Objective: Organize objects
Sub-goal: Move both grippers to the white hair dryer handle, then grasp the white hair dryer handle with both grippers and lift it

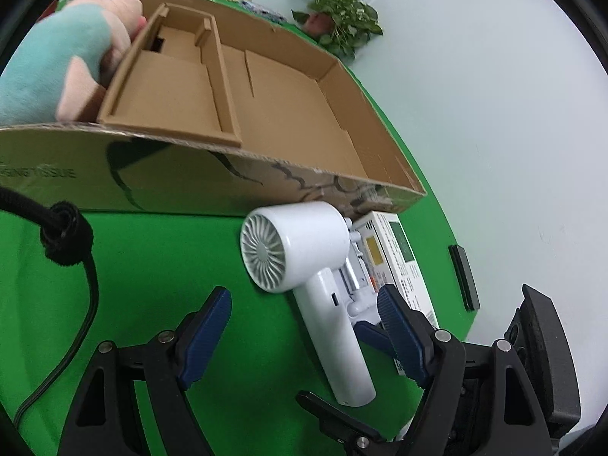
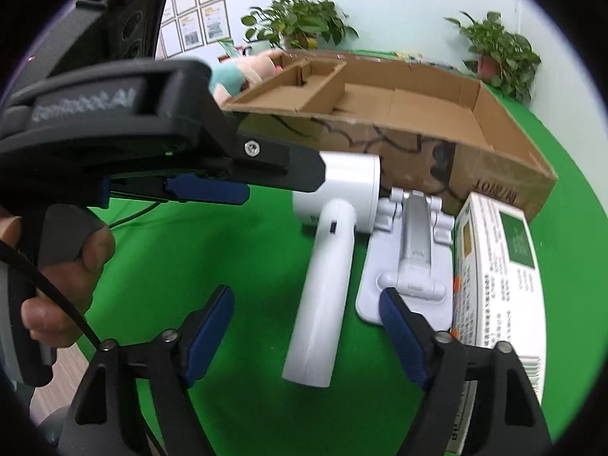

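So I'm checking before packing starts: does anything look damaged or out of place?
Nothing looks damaged. The hair dryer, folding stand and printed box lie outside the cardboard box, crowded against its front wall.

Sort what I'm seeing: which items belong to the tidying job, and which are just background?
Job items:
cardboard box
white handheld fan
white folding stand
printed carton
plush toy

Lying about:
potted plants
wall certificates
black cable
green tablecloth
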{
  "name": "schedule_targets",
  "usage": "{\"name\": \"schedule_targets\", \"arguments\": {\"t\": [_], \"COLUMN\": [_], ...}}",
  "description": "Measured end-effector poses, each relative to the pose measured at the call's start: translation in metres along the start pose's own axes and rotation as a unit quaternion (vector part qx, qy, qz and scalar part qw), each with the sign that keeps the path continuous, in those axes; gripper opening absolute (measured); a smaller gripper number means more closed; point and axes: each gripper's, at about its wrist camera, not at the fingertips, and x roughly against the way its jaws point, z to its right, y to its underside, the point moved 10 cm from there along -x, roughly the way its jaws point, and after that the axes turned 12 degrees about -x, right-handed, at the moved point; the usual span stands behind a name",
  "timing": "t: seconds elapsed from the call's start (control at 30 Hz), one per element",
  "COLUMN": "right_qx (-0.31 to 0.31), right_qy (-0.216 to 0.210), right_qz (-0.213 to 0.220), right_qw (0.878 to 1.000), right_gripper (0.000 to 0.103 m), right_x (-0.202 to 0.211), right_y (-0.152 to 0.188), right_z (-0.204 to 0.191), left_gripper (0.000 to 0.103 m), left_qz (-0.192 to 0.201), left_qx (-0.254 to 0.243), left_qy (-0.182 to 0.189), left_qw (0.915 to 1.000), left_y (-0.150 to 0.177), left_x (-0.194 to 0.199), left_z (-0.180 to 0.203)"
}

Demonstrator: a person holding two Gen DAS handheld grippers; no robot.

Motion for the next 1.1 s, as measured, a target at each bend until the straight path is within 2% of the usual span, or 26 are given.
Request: {"name": "schedule_targets", "arguments": {"t": [0.1, 0.23, 0.33, 0.67, 0.9, 0.97, 1.07, 1.1], "right_qx": [-0.011, -0.017, -0.021, -0.033, -0.042, -0.038, -0.043, -0.048], "right_qy": [-0.011, -0.005, -0.010, -0.025, -0.063, -0.071, -0.079, -0.080], "right_qz": [0.004, 0.009, -0.011, -0.012, -0.042, -0.049, -0.046, -0.042], "right_qw": [1.000, 1.000, 1.000, 0.999, 0.996, 0.996, 0.995, 0.995], "right_gripper": [0.064, 0.044, 0.032, 0.030, 0.027, 0.030, 0.030, 0.030], "right_x": [0.002, 0.000, -0.008, -0.007, 0.007, 0.010, 0.013, 0.014], "right_y": [-0.002, -0.005, 0.001, 0.002, 0.023, 0.029, 0.030, 0.028], "right_z": [0.000, 0.001, 0.001, 0.003, -0.005, -0.010, -0.008, -0.007], "left_gripper": [0.077, 0.074, 0.069, 0.067, 0.064, 0.056, 0.045, 0.044], "left_qz": [-0.009, -0.016, -0.022, -0.034, -0.043, -0.044, -0.041, -0.042], "left_qx": [-0.004, 0.005, 0.007, 0.015, 0.022, 0.027, 0.020, 0.021], "left_qy": [0.010, 0.023, 0.021, 0.041, 0.033, 0.033, 0.013, 0.008], "left_qw": [0.9999, 0.9996, 0.9995, 0.9985, 0.9983, 0.9981, 0.9989, 0.9989], "left_y": [0.002, 0.000, 0.000, 0.004, 0.017, 0.019, 0.022, 0.025], "left_x": [-0.005, -0.015, -0.025, -0.040, -0.036, -0.035, -0.033, -0.031], "left_z": [0.003, 0.003, 0.001, 0.004, 0.011, 0.011, 0.008, 0.007]}}
